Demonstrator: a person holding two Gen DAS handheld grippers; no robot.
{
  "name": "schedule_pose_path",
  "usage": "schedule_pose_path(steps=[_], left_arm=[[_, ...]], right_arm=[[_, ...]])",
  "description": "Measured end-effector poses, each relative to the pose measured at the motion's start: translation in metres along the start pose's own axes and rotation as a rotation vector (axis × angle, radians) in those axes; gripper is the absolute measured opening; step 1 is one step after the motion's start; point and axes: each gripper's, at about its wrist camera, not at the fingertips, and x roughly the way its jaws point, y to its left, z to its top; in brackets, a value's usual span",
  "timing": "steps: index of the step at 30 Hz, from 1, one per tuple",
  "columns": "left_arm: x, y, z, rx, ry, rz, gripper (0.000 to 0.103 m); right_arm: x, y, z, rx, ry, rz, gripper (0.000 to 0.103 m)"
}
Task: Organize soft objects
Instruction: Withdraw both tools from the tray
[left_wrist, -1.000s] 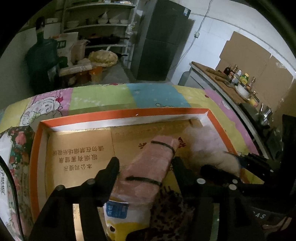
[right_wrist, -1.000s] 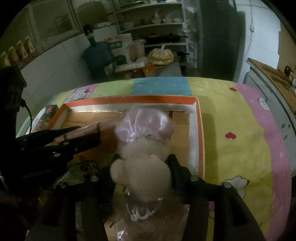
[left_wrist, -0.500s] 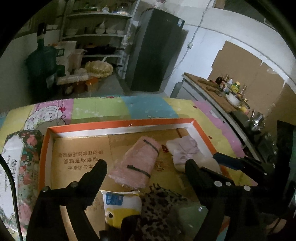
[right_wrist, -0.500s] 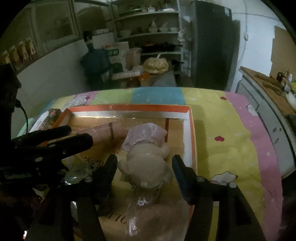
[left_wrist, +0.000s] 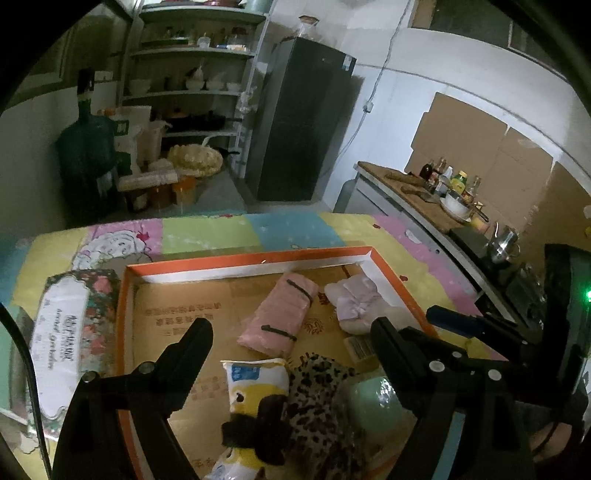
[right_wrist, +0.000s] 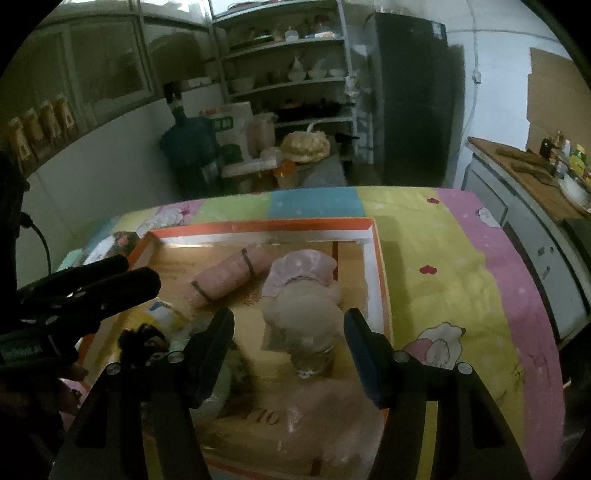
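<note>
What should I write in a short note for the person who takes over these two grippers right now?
Left gripper: open, empty, above the box.
Right gripper: open, empty; the plush toy lies below, between its fingers, not gripped.
In the orange-rimmed box: rolled pink towel beside the plush toy at the far right; yellow packet, leopard-print item and pale green item nearer.
Done: towel and toy set down in the box.
Left: probably tidying the near items; the floral box stands outside.

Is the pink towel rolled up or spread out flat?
Rolled up. The pink towel is a tight roll with two dark bands around it, lying inside the orange box.
</note>
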Motion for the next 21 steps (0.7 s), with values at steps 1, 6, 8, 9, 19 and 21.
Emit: schedule_pose_path(steps=[1, 6, 8, 9, 19, 21], left_arm=[[-0.003, 0.0, -0.001, 0.003, -0.004, -0.001, 0.087], [-0.018, 0.001, -0.006, 0.033, -0.034, 0.015, 0.087], [-0.025, 0.003, -0.008, 0.043, -0.044, 0.021, 0.087], [-0.028, 0.004, -0.009, 0.046, -0.045, 0.025, 0.087], [-0.055, 0.008, -0.019, 0.068, -0.086, 0.053, 0.087], [-0.06, 0.011, -0.021, 0.067, -0.092, 0.06, 0.087]], right_arm=[[-0.002, 0.002, -0.001, 0.002, -0.007, 0.002, 0.064], [-0.015, 0.011, -0.006, 0.029, -0.051, 0.016, 0.064], [-0.02, 0.014, -0.008, 0.037, -0.07, 0.005, 0.064], [-0.023, 0.016, -0.008, 0.042, -0.08, 0.001, 0.064], [-0.046, 0.036, -0.016, 0.064, -0.143, -0.013, 0.064], [-0.048, 0.041, -0.018, 0.066, -0.147, -0.011, 0.064]])
